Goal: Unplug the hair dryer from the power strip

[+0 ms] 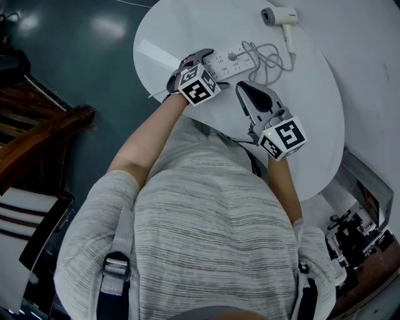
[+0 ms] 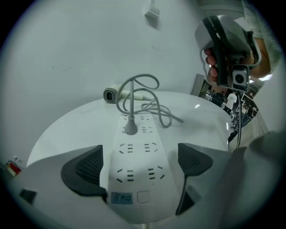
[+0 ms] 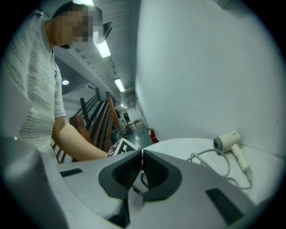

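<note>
left fingers (image 2: 85,172) wide astride power strip (image 2: 138,172) (seemingly untouched) | right gripper (image 3: 141,162) closed

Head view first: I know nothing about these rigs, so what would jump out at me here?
A white power strip lies on the round white table, with the grey plug of the hair dryer in a socket toward its far end. The left tool stands wide open astride the strip's near end, a jaw on either side. The right tool is shut and empty, held over the table beside the cord.

Overhead plus two low views, table (image 1: 187,25) shared
</note>
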